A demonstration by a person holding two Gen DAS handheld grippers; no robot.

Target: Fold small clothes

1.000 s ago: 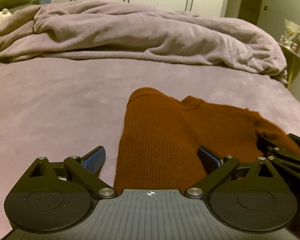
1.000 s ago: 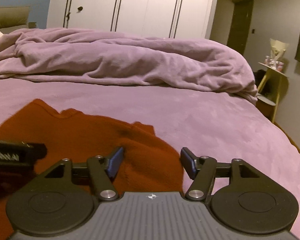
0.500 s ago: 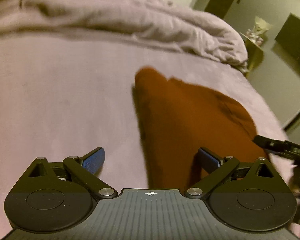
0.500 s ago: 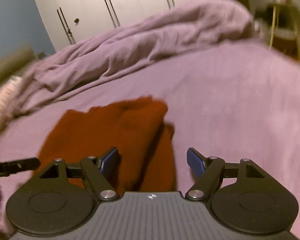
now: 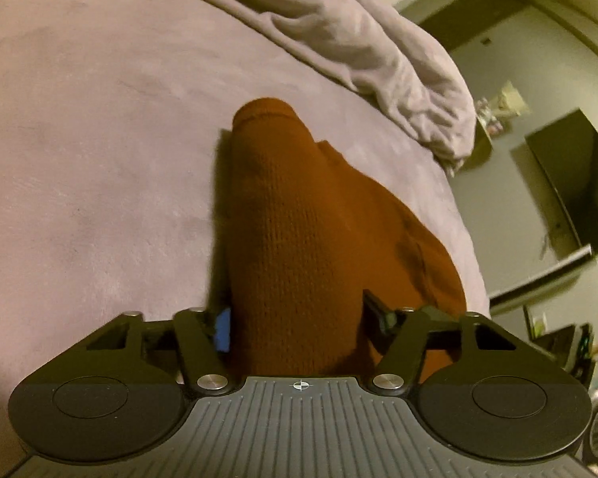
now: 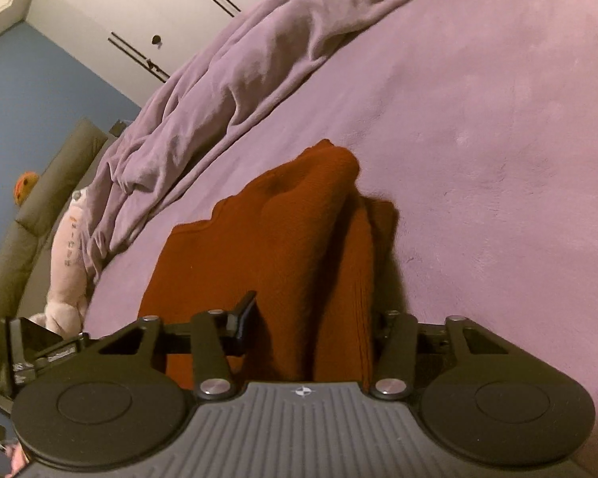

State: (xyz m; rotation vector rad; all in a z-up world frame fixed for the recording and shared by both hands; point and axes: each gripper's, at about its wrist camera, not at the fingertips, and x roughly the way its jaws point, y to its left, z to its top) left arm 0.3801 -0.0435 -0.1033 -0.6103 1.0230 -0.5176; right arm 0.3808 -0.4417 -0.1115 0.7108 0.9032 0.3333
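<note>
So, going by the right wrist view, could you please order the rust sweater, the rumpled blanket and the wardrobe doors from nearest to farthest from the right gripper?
1. Rust sweater: between the right gripper jaws.
2. Rumpled blanket: beyond it, upper left.
3. Wardrobe doors: behind the blanket, top left.

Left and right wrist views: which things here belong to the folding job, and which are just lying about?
For the job:
sweater
left tongs
right tongs
bed

Lying about:
blanket
stuffed toy
wardrobe
television
</note>
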